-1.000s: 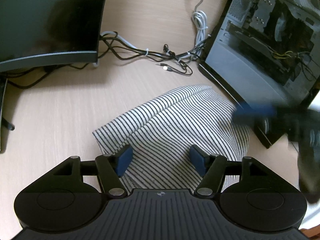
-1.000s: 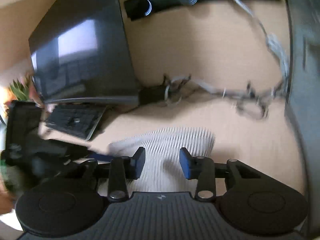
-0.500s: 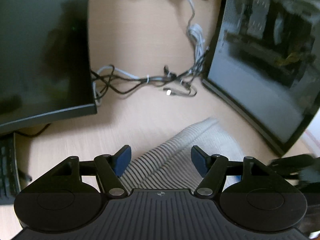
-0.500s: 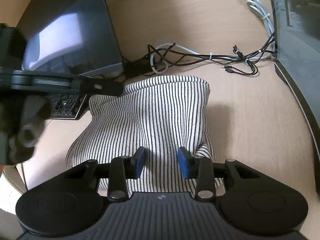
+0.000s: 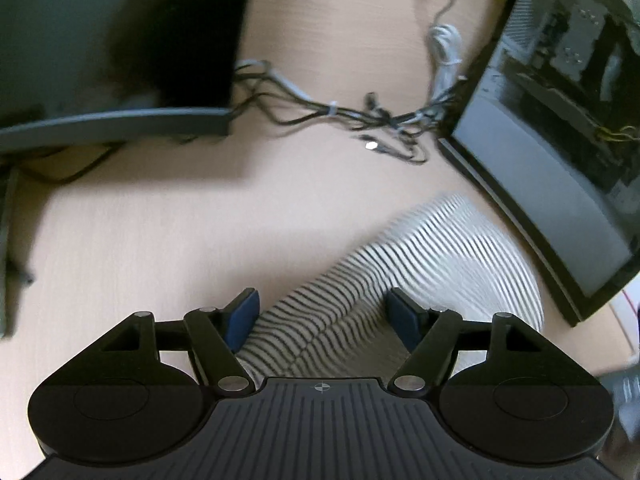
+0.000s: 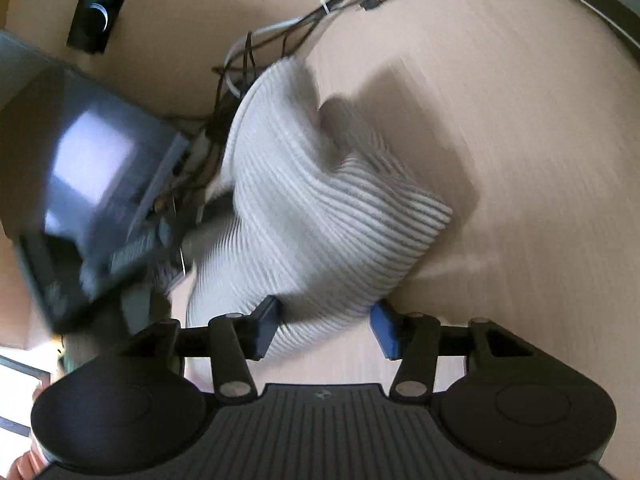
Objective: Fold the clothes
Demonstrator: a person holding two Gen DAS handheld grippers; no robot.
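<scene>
In the left wrist view, the left gripper fills the bottom of the frame, its two blue pads standing wide apart and still opening. The striped garment runs from between them up toward the right-centre of the frame, a bunched white cloth with thin dark stripes lying on the pale wooden desk. The cloth sits in the gap between the pads, and the left pad is just beside its edge, but neither pad is seen pressing on it (motion blur softens the edges here). A dark monitor takes the upper left, a tangle of cables crosses the upper middle, and a glass-sided computer case leans along the right edge, just beside the garment's far end.

In the right wrist view, the whole scene is tilted. The right gripper spans the bottom, its jaws partly apart and opening. The striped garment rises from between the pads up to the upper middle of the frame, folded into a thick hump on the desk. The left pad touches the cloth's lower edge; the right pad stands just clear of it (so nothing is clamped). The monitor lies blurred at the left, and the cables trail across the top.
</scene>
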